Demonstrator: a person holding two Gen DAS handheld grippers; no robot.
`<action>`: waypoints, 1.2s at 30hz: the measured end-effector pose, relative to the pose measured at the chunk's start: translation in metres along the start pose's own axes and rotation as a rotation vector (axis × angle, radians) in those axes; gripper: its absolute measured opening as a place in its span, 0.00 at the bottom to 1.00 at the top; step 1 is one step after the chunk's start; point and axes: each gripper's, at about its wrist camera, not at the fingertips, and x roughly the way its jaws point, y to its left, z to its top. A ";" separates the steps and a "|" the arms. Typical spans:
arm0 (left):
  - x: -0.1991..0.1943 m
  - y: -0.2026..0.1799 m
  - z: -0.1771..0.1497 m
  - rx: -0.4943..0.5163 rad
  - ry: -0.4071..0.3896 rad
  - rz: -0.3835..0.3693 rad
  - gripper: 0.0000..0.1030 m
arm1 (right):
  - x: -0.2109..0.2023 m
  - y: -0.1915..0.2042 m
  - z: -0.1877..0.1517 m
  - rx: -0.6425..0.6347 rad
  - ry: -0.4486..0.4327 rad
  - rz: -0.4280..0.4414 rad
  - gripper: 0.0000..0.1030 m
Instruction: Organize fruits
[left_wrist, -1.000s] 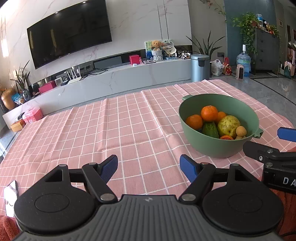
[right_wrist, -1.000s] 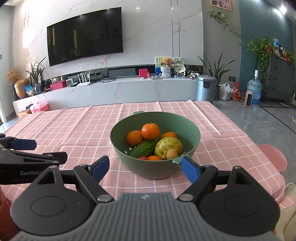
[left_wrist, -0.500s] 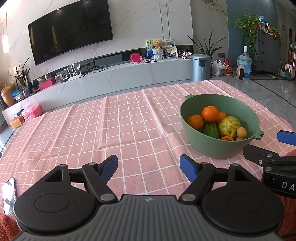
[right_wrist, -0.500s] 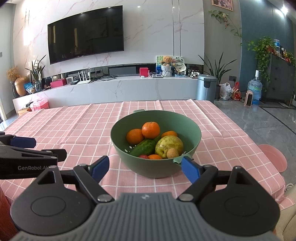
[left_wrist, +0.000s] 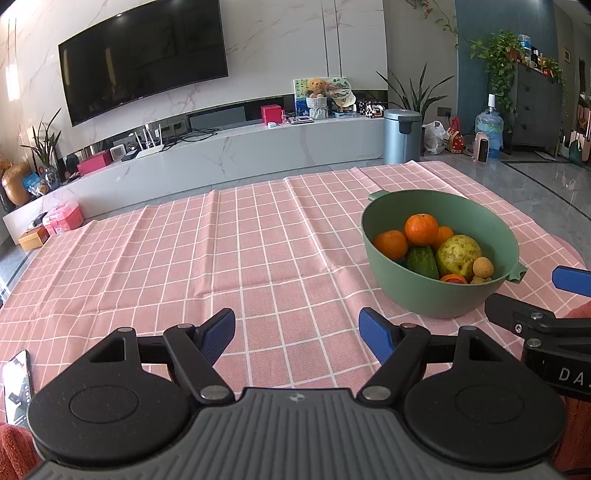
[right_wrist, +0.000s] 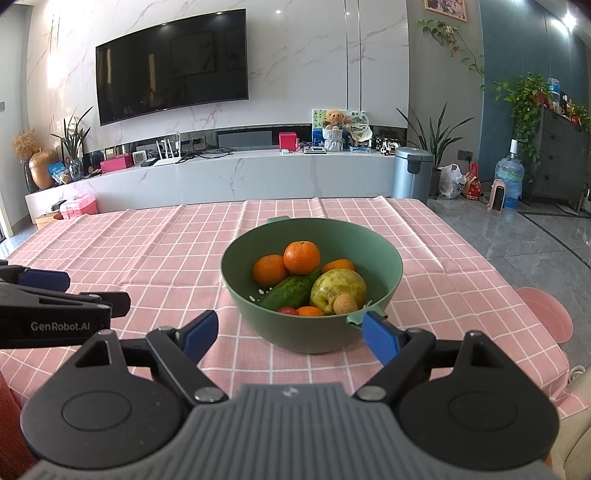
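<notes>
A green bowl (left_wrist: 454, 299) (right_wrist: 310, 334) stands on the pink checked tablecloth (left_wrist: 221, 258). It holds three oranges (right_wrist: 301, 257), a green cucumber (right_wrist: 290, 291), a yellow-green guava (right_wrist: 338, 288), a small tan fruit (right_wrist: 345, 304) and a red tomato (right_wrist: 287, 311). My left gripper (left_wrist: 297, 334) is open and empty, low over the cloth to the left of the bowl. My right gripper (right_wrist: 290, 334) is open and empty, just in front of the bowl, its right finger beside the bowl's spout.
A phone (left_wrist: 16, 387) lies at the cloth's near left edge. A pink stool (right_wrist: 546, 314) stands beyond the table's right edge. A white TV console (right_wrist: 221, 177) and a metal bin (right_wrist: 412, 173) are behind the table.
Both grippers have drawn back and risen slightly, so the bowl sits a little farther away. Jaws stay open.
</notes>
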 end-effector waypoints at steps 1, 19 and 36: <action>0.000 0.000 0.000 -0.001 0.000 0.001 0.87 | 0.000 0.000 0.000 0.000 0.000 0.000 0.79; -0.001 0.001 0.000 -0.005 0.001 0.001 0.87 | 0.001 0.000 0.000 0.001 0.004 0.001 0.79; -0.002 0.000 0.001 -0.008 0.001 0.008 0.87 | 0.001 0.000 -0.001 0.003 0.003 0.001 0.80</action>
